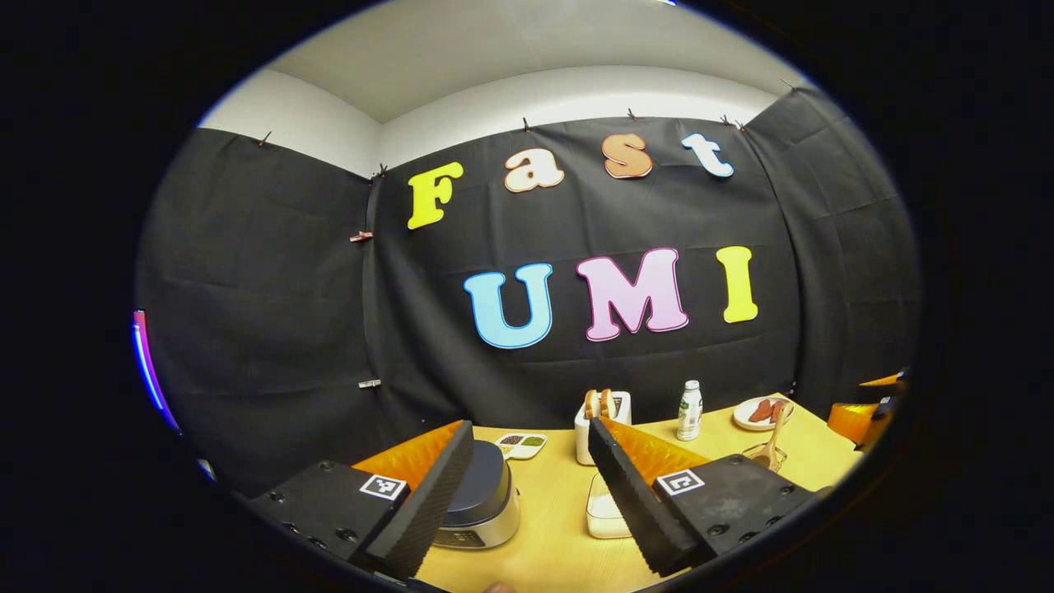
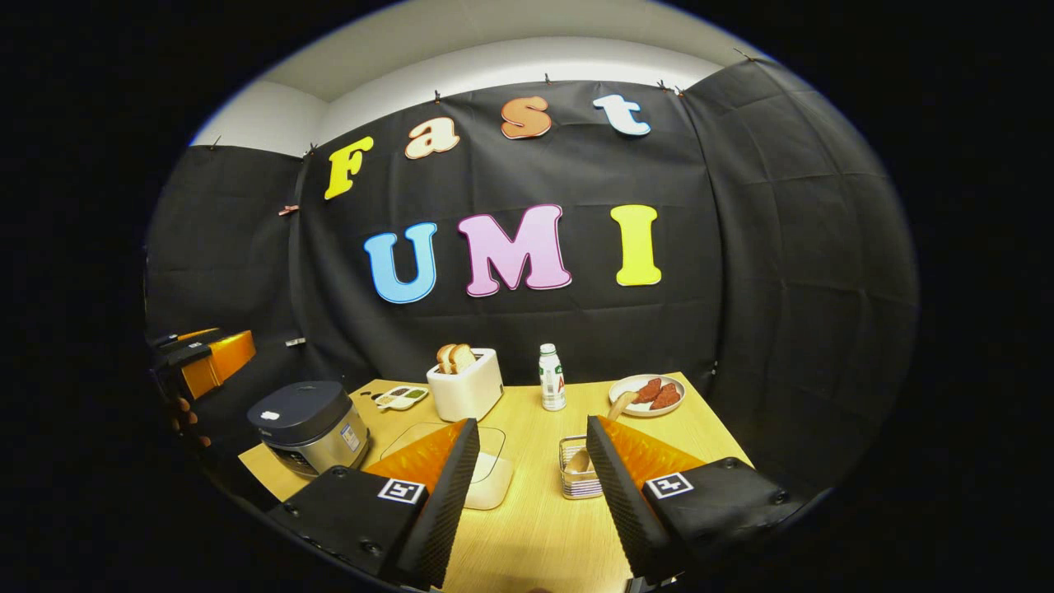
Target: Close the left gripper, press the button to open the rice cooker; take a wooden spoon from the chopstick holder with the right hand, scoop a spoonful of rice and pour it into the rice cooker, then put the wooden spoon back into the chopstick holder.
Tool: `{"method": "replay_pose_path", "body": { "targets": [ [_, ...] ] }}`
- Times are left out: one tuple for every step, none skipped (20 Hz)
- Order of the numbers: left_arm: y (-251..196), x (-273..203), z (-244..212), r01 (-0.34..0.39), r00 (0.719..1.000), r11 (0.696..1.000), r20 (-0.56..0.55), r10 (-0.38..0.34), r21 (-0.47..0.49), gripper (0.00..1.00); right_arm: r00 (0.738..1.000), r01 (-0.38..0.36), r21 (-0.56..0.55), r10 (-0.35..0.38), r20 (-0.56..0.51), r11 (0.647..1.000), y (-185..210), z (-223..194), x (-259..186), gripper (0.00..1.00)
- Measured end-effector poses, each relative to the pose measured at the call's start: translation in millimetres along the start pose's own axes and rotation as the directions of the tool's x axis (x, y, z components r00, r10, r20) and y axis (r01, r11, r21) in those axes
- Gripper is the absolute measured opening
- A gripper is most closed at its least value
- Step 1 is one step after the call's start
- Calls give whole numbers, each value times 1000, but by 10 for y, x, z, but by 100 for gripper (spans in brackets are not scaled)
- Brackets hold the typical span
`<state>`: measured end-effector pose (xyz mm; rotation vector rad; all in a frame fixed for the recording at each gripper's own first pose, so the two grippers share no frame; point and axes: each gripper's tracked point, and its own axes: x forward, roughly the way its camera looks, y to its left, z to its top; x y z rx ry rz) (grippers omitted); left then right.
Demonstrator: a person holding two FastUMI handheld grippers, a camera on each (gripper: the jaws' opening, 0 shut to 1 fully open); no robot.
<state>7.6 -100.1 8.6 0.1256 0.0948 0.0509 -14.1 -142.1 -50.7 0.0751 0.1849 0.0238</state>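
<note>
Currently both the left hand-held gripper [image 1: 531,494] and right hand-held gripper [image 2: 531,486] gape apart above the bench [image 2: 535,527]; the spoon [image 2: 619,405] in the holder [image 2: 579,476] looks light, stiff, best pinched at its handle.

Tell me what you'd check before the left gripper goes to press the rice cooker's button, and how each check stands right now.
1. Left gripper closed for pressing: not ok, its fingers stand wide apart.
2. Rice cooker lid down: ok, it looks shut.
3. Button located: cannot tell, it can't be made out from here.
4. Wooden spoon in the chopstick holder: ok, the handle sticks up out of it.
5. Right gripper free for the spoon: ok, open and holding nothing.
</note>
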Motion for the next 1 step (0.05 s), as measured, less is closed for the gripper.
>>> {"method": "replay_pose_path", "body": {
  "targets": [
    [22, -17, 19, -6, 1000, 1000, 3, 6, 4, 95, 1000, -8, -2, 8, 3, 1000, 28, 14, 0, 82]
  ]
}}
